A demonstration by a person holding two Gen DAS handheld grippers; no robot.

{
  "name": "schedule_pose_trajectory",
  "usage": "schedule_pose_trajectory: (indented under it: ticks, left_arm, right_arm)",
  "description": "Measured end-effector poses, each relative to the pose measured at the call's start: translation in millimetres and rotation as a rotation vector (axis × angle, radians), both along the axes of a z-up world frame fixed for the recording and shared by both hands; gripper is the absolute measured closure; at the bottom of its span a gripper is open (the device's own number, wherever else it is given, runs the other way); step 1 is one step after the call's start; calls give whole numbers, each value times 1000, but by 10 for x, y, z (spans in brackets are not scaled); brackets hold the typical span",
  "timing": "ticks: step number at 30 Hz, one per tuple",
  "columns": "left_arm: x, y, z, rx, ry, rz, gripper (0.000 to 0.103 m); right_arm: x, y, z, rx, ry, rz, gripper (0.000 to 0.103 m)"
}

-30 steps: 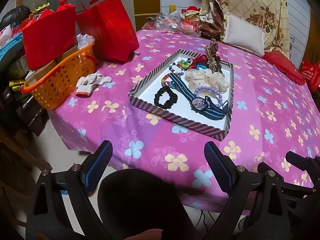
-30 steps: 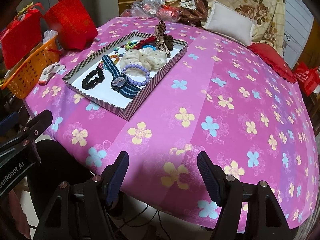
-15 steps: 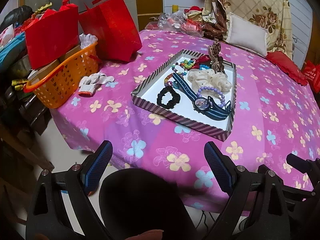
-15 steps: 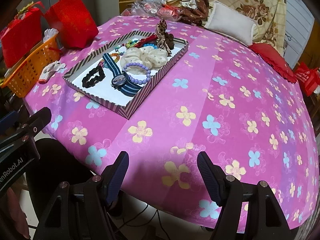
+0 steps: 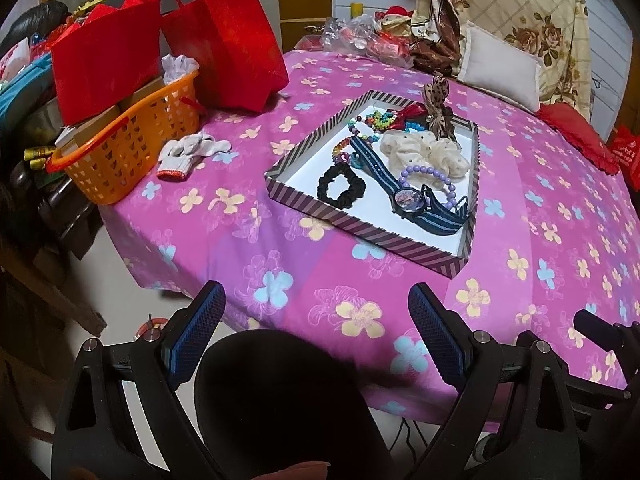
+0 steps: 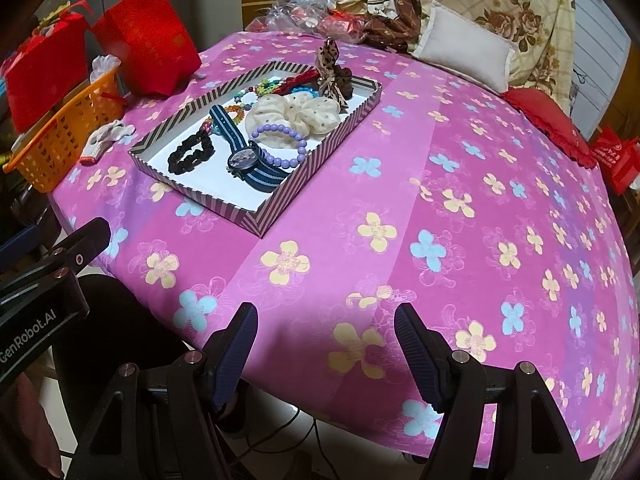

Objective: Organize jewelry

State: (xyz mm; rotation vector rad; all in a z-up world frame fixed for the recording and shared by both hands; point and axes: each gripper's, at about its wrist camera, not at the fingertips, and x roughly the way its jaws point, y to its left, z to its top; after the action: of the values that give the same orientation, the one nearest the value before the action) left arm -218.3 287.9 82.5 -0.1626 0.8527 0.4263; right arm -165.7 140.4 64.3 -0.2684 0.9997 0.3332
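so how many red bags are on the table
2, both at the table's far left corner: one red bag standing in the orange basket, the other red bag on the cloth beside it. More may be hidden behind them.

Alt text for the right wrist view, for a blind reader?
A striped shallow tray holding a blue striped watch, purple bead bracelet and black scrunchie sits on a pink floral tablecloth; the open right gripper hovers empty.
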Motion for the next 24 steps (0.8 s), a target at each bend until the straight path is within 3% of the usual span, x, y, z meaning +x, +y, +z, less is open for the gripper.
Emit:
schedule_pose_trajectory:
  ticks: [24]
  left_arm:
    - [2, 10, -50, -18, 1, 6, 10]
  right_arm:
    - [-53, 39, -31, 8, -2, 26, 34]
